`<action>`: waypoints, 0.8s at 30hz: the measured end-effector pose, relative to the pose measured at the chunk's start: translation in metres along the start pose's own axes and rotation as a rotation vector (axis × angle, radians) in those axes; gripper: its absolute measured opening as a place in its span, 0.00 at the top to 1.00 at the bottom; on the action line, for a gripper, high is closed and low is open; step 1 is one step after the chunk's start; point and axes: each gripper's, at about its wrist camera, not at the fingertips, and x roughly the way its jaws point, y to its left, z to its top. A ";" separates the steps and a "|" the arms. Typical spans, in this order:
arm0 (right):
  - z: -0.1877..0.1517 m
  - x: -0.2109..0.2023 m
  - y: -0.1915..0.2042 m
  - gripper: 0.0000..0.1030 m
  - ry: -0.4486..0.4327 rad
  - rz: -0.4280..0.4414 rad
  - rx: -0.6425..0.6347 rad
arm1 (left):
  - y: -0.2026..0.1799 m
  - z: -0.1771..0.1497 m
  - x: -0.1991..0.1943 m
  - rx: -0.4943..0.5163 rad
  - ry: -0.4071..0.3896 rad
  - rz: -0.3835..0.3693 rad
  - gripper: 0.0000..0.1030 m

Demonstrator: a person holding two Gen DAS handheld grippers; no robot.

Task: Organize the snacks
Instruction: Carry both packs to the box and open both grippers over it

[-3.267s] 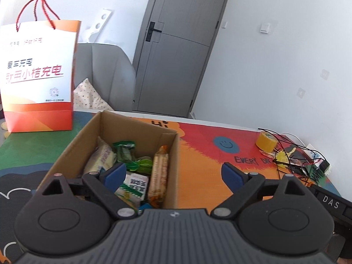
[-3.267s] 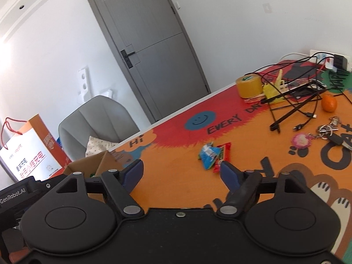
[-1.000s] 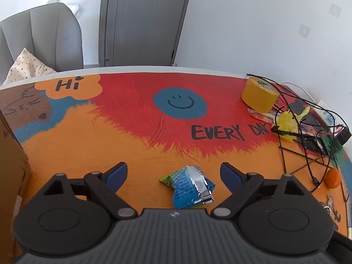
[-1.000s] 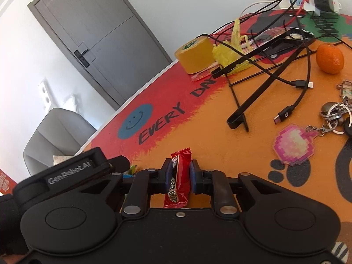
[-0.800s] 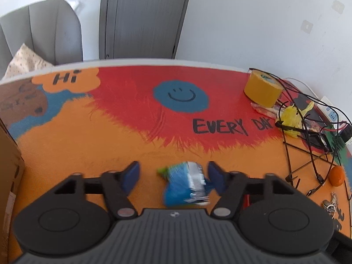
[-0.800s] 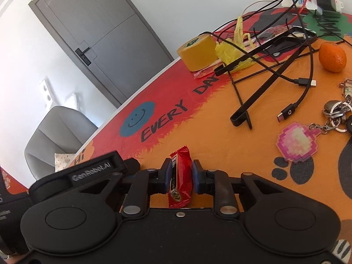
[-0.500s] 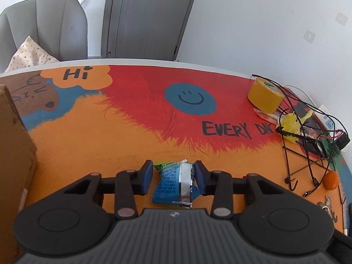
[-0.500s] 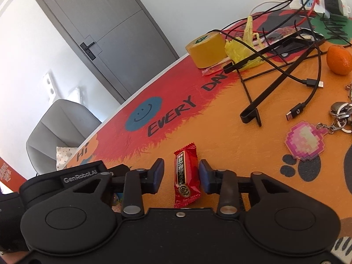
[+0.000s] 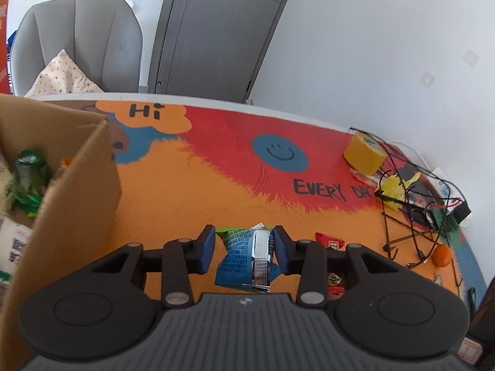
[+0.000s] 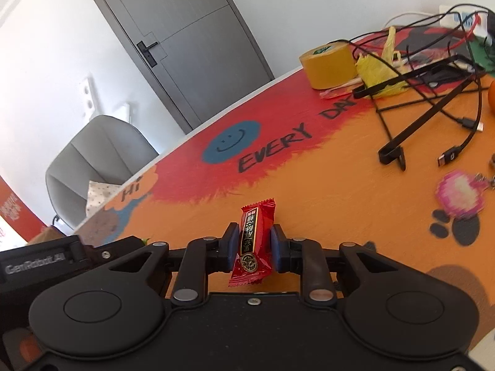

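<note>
A blue and green snack packet (image 9: 238, 255) with a silver seam is pinched between the blue pads of my left gripper (image 9: 243, 241), lifted just above the orange table mat (image 9: 185, 191). To its left stands an open cardboard box (image 9: 77, 185) with several snack packets inside, among them a green one (image 9: 27, 179). My right gripper (image 10: 251, 238) is shut on a red snack packet (image 10: 253, 241), held upright over the mat. A bit of that red packet (image 9: 329, 241) shows behind my left gripper's right finger. My left gripper's black body (image 10: 46, 262) sits at the left in the right wrist view.
A yellow tape roll (image 9: 365, 154), a yellow bag, tangled black cables (image 10: 433, 105) and a power strip crowd the far right. An orange fruit (image 9: 442, 255) and a pink keychain (image 10: 461, 198) lie nearby. A grey chair (image 9: 80, 40) stands behind the table.
My left gripper shut on the blue packet, then carried it left until the box came into view. My right gripper opened briefly and shut again on the red packet.
</note>
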 end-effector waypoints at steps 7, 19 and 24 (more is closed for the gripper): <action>-0.003 -0.024 0.012 0.77 -0.037 0.014 0.028 | 0.013 0.004 -0.032 -0.026 -0.048 -0.021 0.63; -0.021 -0.057 0.045 0.77 -0.067 0.094 0.043 | 0.040 0.003 -0.072 -0.057 -0.113 -0.065 0.75; -0.027 -0.064 0.072 0.77 -0.075 0.141 0.013 | 0.059 0.005 -0.089 -0.080 -0.129 -0.064 0.75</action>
